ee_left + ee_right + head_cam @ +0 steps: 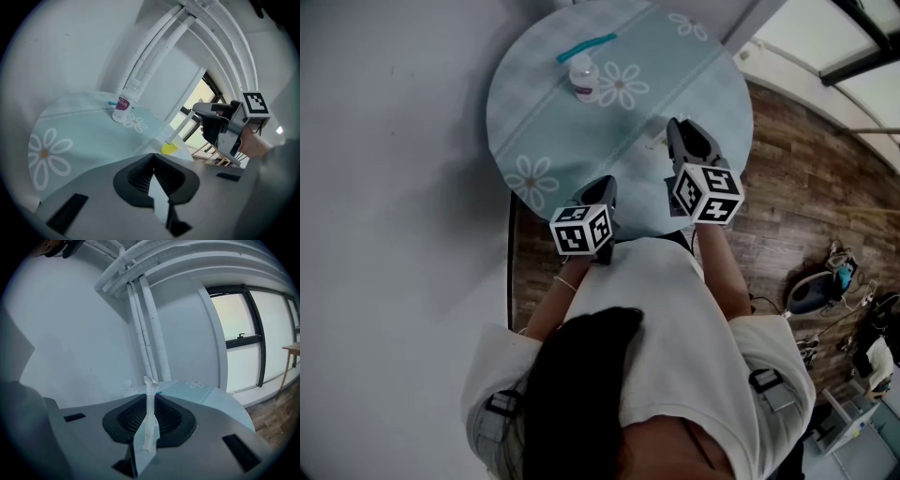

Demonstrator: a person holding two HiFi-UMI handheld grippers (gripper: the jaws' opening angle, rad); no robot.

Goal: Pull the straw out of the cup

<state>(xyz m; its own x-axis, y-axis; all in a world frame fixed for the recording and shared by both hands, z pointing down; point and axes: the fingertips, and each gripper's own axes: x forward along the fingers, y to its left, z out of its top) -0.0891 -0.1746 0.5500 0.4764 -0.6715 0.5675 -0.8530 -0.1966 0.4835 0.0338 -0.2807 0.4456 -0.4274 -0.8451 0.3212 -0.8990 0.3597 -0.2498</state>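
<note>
Person in a white shirt (675,309): stands at the near rim of the round desk with the teal flower-print cloth (544,103), with a gripper in each hand.
Right gripper (151,399): its jaws are clenched on the white paper-wrapped straw (149,427), which stands up between the pads.
Straw and cup: in the left gripper view the straw slants down from the right jaws to the small clear plastic cup of yellow liquid (169,148) near the desk's edge. Its lower end is at the cup's mouth; I cannot tell if the tip is inside or just clear.
Left gripper (153,159): its jaws are closed together on nothing. It is held short of the cup and does not touch it.
Far side: a small clear bottle with a purple label (121,108) stands well apart from the cup.
Step in hand: the pull itself, probably close to done.
Next move: draw the straw up along its own slant until the tip clears the rim. The cup looks light, so a sideways drag could tip it.
</note>
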